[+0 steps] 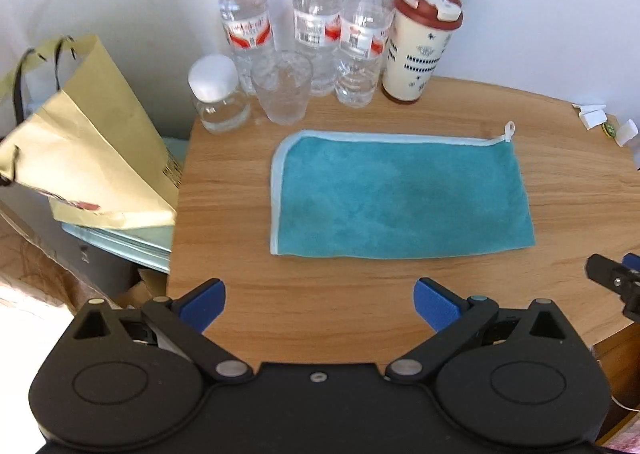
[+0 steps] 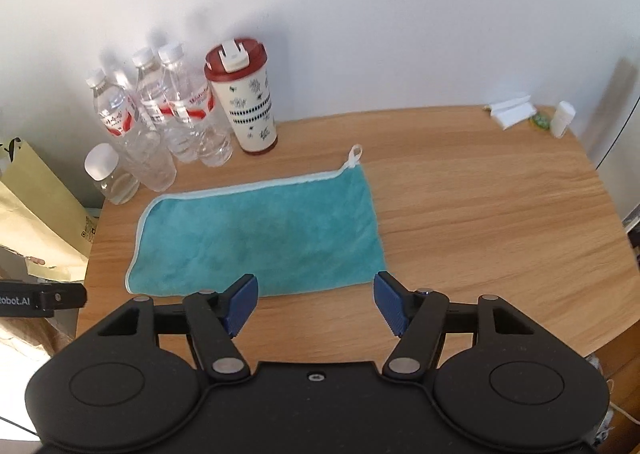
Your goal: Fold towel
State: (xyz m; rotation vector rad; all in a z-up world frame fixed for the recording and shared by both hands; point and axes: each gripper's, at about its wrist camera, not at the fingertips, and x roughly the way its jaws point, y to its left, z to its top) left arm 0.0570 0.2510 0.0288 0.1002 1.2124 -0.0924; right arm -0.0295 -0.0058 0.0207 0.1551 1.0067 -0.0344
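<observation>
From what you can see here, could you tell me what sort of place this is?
Probably a home or dorm corner: a rounded wooden table against a white wall, with clear plastic water bottles and a cream, red-lidded travel tumbler.

Both views are evenly and brightly lit by soft daylight; the source itself cannot be placed. Faint grey shadows of the water bottles [image 1: 316,21] are cast on the white wall [image 2: 360,13] behind them, upper centre in the left view, upper left in the right view. An overexposed white patch is recorded at the lower left edge of both frames. Strong fisheye distortion is noted: the table edge [image 2: 440,109] is bowed and dark corners are seen at the upper margins. Slight softness is observed on the towel [image 1: 400,193] pile and on the cup lid [image 1: 430,1]. Mild glare is seen on the glass [image 1: 282,91].
</observation>
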